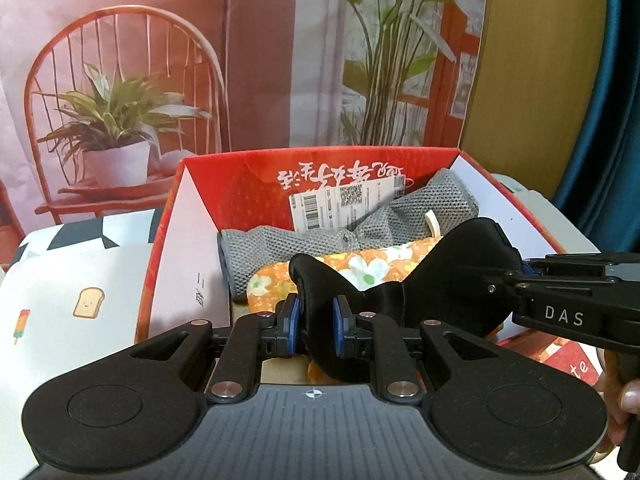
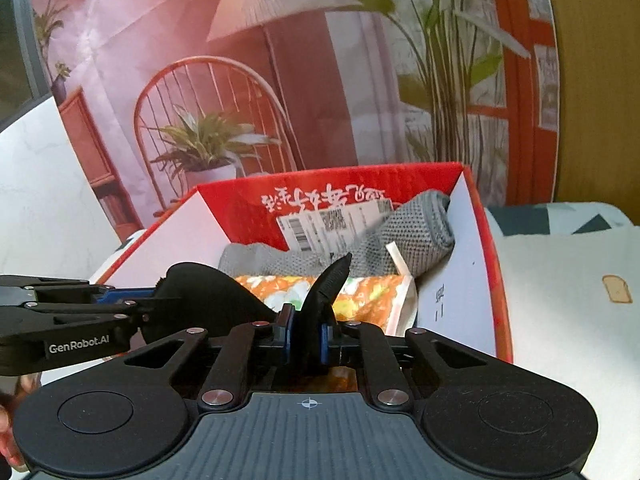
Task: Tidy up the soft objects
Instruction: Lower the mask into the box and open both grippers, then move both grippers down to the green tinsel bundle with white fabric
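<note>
Both claws, left claw (image 1: 314,326) and right claw (image 2: 306,336), grip black eye mask (image 1: 436,276).

Place: a home-style room, staged for recording.
Far wall: a printed backdrop (image 1: 248,52) picturing a red chair, potted plants and a lamp.
Right: a teal curtain (image 1: 616,92) beside a yellowish wooden panel (image 1: 532,60).
Near: a red cardboard box (image 1: 240,188) on a cloth with toast and ice-lolly prints (image 1: 76,304).
</note>
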`<action>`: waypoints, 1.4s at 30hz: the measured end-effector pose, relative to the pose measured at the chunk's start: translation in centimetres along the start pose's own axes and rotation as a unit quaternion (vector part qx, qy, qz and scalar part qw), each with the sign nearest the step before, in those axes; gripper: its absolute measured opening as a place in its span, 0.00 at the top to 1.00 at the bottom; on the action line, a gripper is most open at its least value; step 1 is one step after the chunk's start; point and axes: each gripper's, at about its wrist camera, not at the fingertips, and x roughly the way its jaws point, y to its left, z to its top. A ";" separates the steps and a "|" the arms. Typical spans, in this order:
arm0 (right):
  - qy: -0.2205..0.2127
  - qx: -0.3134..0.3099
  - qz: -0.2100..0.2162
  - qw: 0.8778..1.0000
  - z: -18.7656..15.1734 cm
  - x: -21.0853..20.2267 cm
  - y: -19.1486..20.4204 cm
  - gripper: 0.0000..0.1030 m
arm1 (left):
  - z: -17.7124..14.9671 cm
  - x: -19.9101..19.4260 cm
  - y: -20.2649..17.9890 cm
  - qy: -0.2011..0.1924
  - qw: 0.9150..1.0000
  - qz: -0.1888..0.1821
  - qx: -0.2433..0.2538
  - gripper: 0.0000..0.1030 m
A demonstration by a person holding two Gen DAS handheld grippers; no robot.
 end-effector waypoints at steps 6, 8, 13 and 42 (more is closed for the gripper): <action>0.010 0.002 -0.001 1.000 -0.2 0.6 -0.1 0.90 | 0.2 0.3 -0.3 0.003 1.000 0.000 0.005 0.82; 0.009 0.003 -0.003 1.000 -0.1 0.5 0.0 0.89 | 0.2 0.3 -0.2 0.003 1.000 0.001 0.005 0.81; -0.007 -0.023 -0.019 1.000 -0.3 -0.3 0.3 0.75 | 0.2 -0.7 -0.1 -0.013 1.000 0.010 0.010 0.62; -0.134 -0.093 -0.036 0.986 -6.5 -9.7 2.9 0.05 | -8.7 -10.0 -0.6 -0.072 0.996 0.009 -0.057 0.24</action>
